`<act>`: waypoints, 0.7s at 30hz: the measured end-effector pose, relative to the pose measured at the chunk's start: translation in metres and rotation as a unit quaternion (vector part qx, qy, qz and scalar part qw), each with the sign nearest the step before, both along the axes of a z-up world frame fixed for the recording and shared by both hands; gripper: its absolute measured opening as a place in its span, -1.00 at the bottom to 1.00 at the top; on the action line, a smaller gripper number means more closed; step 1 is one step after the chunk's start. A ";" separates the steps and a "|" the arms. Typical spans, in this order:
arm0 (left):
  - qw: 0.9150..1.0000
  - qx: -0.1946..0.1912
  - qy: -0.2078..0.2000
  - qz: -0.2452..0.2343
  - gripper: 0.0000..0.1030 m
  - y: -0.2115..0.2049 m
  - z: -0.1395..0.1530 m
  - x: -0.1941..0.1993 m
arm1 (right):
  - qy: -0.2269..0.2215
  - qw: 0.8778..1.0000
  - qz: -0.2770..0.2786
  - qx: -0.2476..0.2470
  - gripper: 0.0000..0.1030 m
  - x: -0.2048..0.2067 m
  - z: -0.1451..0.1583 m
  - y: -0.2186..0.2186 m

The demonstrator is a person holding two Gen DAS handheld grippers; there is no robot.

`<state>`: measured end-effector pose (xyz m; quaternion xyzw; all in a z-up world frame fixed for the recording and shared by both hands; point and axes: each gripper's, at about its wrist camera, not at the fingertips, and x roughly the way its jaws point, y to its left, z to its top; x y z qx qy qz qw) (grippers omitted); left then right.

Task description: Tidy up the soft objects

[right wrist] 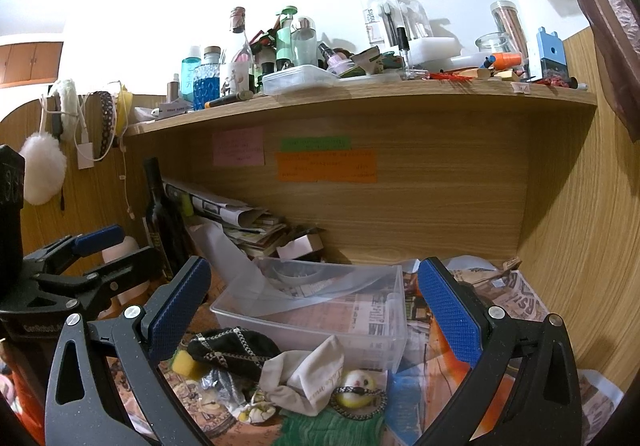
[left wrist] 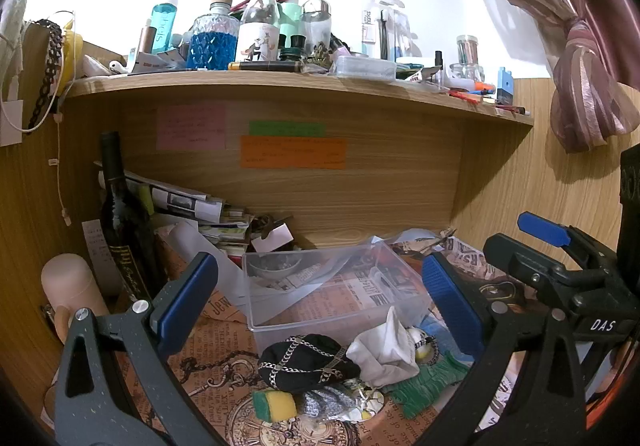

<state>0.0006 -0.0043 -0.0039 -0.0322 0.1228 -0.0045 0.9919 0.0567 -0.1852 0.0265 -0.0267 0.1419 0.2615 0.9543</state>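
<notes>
From the left wrist view, the left gripper is hovering wide open and empty over the clear rectangular plastic bin. Just in front of that bin are lying a black chain-trimmed fabric pouch, a crumpled white cloth bag and a yellow-green sponge.

From the right wrist view, the right gripper is also gaping empty before the bin. Pinching the white bag at its bunched middle seems wisest, lifting clear of the bin's front wall.
</notes>
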 end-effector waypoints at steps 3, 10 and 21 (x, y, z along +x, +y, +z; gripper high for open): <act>1.000 0.001 -0.001 0.001 1.00 -0.001 0.000 0.000 | 0.000 1.000 0.000 0.000 1.00 0.000 0.000 0.001; 1.000 0.002 0.000 0.001 1.00 -0.001 0.001 0.000 | 0.000 1.000 0.000 0.001 1.00 0.000 0.000 0.000; 1.000 0.001 0.000 0.000 1.00 -0.001 0.001 0.001 | 0.001 1.000 0.000 0.002 1.00 0.000 0.000 -0.001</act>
